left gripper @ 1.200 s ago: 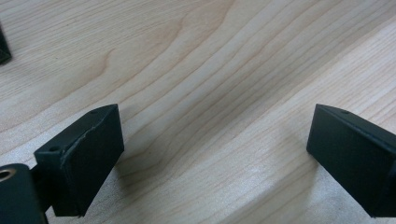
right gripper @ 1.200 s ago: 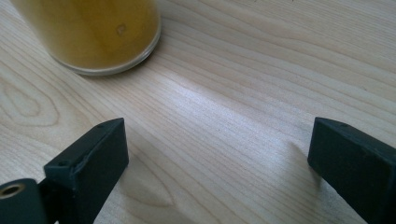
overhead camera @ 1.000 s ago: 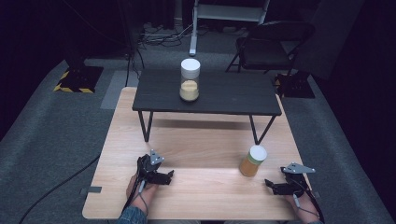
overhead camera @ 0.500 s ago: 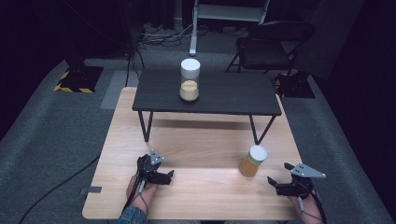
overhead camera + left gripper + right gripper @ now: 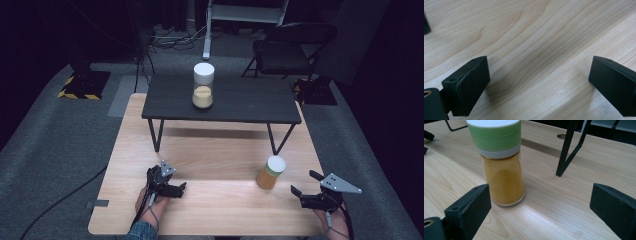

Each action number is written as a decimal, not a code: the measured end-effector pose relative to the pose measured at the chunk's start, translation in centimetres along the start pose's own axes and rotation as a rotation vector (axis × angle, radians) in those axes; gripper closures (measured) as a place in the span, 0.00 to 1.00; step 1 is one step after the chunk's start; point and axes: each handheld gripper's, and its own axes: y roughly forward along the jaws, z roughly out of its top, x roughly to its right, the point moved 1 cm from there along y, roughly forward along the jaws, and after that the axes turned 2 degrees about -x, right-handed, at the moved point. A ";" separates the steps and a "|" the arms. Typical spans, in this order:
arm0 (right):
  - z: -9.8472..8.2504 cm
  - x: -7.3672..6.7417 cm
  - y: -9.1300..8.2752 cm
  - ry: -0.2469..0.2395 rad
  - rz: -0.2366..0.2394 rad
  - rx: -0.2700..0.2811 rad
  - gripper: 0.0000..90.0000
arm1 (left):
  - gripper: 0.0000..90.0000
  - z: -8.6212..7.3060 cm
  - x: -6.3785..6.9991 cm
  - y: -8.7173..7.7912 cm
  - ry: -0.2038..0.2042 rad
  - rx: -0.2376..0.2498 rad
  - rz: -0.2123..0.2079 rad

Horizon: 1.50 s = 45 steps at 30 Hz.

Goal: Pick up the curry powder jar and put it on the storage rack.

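A spice jar (image 5: 270, 172) of orange powder with a green-and-white lid stands on the wooden table (image 5: 215, 150) at the right. In the right gripper view the jar (image 5: 501, 165) is upright, just ahead and left of my open jaws. My right gripper (image 5: 306, 184) hovers open to the jar's right, apart from it. A taller jar (image 5: 203, 86) with a white lid stands on the small black table (image 5: 250, 102) at the back. My left gripper (image 5: 181, 189) rests open low over bare wood at the front left, with nothing between its fingers (image 5: 466, 87).
The black table's thin metal legs (image 5: 276, 140) stand on the wooden top behind the jar; one leg (image 5: 566, 147) is close behind it in the right gripper view. A folding chair (image 5: 287, 47) and cables lie on the grey carpet beyond.
My right gripper has shifted a little to the right and toward the front edge, away from the orange jar. The left gripper has stayed still.
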 end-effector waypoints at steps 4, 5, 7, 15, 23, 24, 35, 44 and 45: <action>0.1 0.0 -0.4 0.001 0.004 0.017 0.04 | 0.04 0.0 0.0 0.0 0.000 0.000 0.000; 0.2 -0.1 -0.5 -0.001 0.003 0.020 0.04 | 0.04 0.0 0.0 0.0 0.000 0.000 0.000; 0.3 -0.1 -0.6 -0.002 0.003 0.027 0.04 | 0.04 0.0 0.0 0.0 0.000 0.000 0.000; 0.3 -0.3 -0.6 0.002 0.009 0.040 0.04 | 0.04 0.0 0.0 0.0 0.000 0.000 -0.001; 0.5 -0.4 -0.4 0.007 0.008 0.044 0.04 | 0.04 0.0 0.0 0.0 0.000 0.000 -0.001; 0.5 -0.3 -0.3 0.008 0.010 0.046 0.04 | 0.04 0.0 0.0 0.0 0.000 0.000 -0.001; 1.4 -0.3 1.3 -0.003 0.042 0.051 0.04 | 0.03 0.0 0.0 0.0 -0.001 -0.001 0.001; 2.3 -0.2 2.8 -0.018 0.078 0.061 0.04 | 0.03 0.0 0.4 0.0 -0.014 -0.005 0.013; 2.4 -0.2 3.0 -0.019 0.082 0.062 0.04 | 0.03 0.0 0.4 0.0 -0.014 -0.005 0.013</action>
